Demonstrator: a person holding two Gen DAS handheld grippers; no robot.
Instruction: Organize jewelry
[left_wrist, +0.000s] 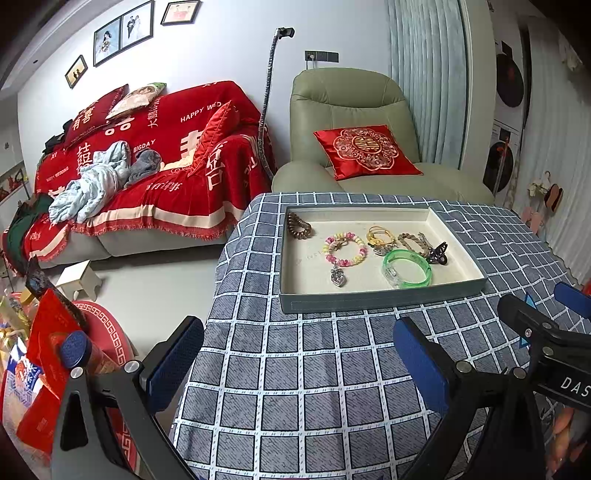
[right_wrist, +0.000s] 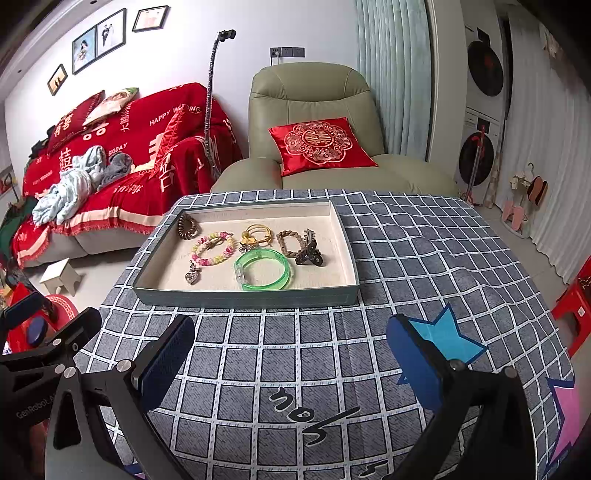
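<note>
A: Which step is in hand?

B: It is judged that the sorting is either about to be begun or already finished. Nothing is held. The left gripper (left_wrist: 295, 360) and the right gripper (right_wrist: 291, 358) are both held spread wide above the checked tablecloth (right_wrist: 332, 332), well short of the tray (right_wrist: 243, 293).

A: Where is the jewelry found?

B: All of it is laid inside the tray, on the pale lining. A green bangle (right_wrist: 263, 269) is placed nearest the front wall. A beaded bracelet (right_wrist: 213, 248) with a metal charm is set to its left, a brown coiled band (right_wrist: 187, 226) in the far left corner, gold rings (right_wrist: 255, 235) behind the bangle, and a braided bracelet (right_wrist: 289, 242) touching a dark hair claw (right_wrist: 309, 254) to the right.

A: What is called for next?

B: A reach forward over the tray wall would probably be needed, with the jaws narrowed for such thin pieces. The bangle seems the easiest to be taken.

A: Can any writing be read?

B: "HAPPY WED" and "BIGDAY" are printed on the red sofa cover (left_wrist: 166, 147). "GenRobot" is partly legible on the gripper body in the right view, and "DAS" in the left.
</note>
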